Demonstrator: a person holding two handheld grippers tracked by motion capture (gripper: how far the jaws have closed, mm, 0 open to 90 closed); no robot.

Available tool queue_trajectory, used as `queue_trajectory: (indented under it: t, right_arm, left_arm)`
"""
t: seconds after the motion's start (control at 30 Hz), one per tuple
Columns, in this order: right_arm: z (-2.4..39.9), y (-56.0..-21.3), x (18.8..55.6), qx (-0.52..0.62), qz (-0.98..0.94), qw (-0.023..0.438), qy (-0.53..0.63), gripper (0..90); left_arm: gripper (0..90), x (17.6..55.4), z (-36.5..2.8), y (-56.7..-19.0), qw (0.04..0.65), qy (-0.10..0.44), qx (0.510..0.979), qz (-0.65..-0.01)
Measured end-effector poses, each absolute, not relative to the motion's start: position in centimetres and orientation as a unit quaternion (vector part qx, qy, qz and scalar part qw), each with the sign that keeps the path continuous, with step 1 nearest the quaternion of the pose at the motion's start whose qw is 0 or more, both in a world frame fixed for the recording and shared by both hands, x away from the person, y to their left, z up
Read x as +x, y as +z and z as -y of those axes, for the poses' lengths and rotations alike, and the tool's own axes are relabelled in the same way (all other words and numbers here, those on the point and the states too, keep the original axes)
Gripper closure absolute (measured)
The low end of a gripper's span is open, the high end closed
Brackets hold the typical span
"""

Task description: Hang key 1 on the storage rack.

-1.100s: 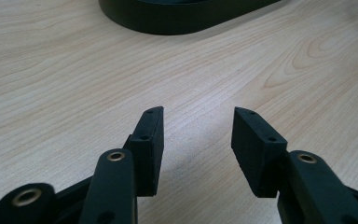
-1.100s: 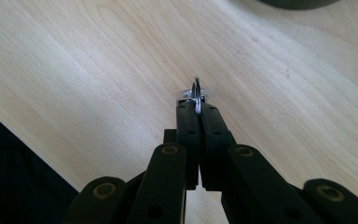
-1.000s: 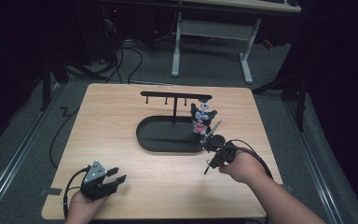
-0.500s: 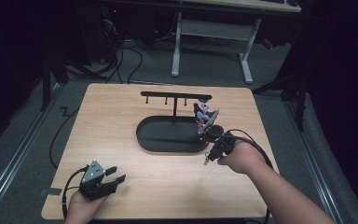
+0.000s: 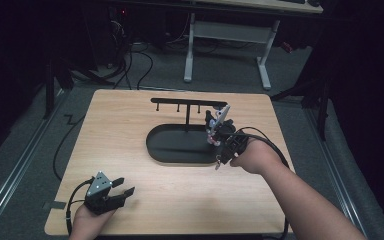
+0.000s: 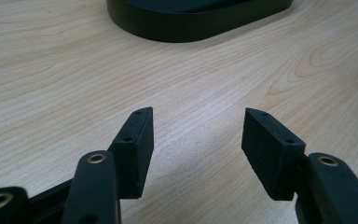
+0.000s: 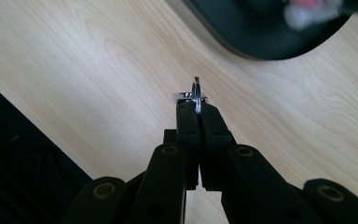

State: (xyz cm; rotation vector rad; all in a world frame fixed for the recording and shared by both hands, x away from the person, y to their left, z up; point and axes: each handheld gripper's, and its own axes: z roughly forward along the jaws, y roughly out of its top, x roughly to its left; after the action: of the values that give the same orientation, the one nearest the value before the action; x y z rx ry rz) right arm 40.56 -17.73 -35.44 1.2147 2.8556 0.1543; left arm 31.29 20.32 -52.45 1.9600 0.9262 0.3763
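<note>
A black stand has an oval base (image 5: 172, 147) and a hook bar (image 5: 187, 102) on a thin post. My right gripper (image 5: 225, 131) hovers over the base's right end, below the bar's right tip. Its jaws are shut on a metal key ring (image 7: 196, 93). A small black, white and pink plush charm (image 5: 211, 136) hangs by it, a blur in the right gripper view (image 7: 310, 10). My left gripper (image 5: 124, 186) rests near the table's front left corner. Its jaws (image 6: 196, 135) have just been opening and have nothing between them.
The wooden table (image 5: 130, 125) stands on grey floor, with a cable (image 5: 62, 150) trailing off its left edge. A white desk frame (image 5: 227, 30) stands behind the table. In the right gripper view the table's edge runs close by, with dark floor (image 7: 9, 154) beyond.
My right gripper has risen and moved back toward the hook bar, carrying the charm with it. The left hand has stayed put, its jaws standing a little wider.
</note>
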Motion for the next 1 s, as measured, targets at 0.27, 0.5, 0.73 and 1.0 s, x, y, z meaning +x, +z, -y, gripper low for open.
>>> queue_trajectory:
  t: [0.27,0.5,0.73,1.0]
  right_arm:
    - [16.6,-34.7,42.1,0.391,-0.919,0.023,0.045,88.9]
    - [15.3,-33.9,43.8,0.393,-0.918,0.025,0.047,88.9]
    - [14.3,-33.5,45.9,0.392,-0.918,0.023,0.046,88.9]
    - [13.7,-32.9,47.2,0.392,-0.918,0.024,0.049,88.9]
  left_arm:
    - [43.6,31.2,-20.4,-52.4,0.454,0.155,0.793,-0.375]
    - [43.5,31.2,-20.6,-52.6,0.453,0.154,0.791,-0.381]
    - [43.5,31.1,-21.0,-52.6,0.453,0.157,0.790,-0.384]
    - [43.5,30.9,-21.4,-52.5,0.452,0.161,0.787,-0.389]
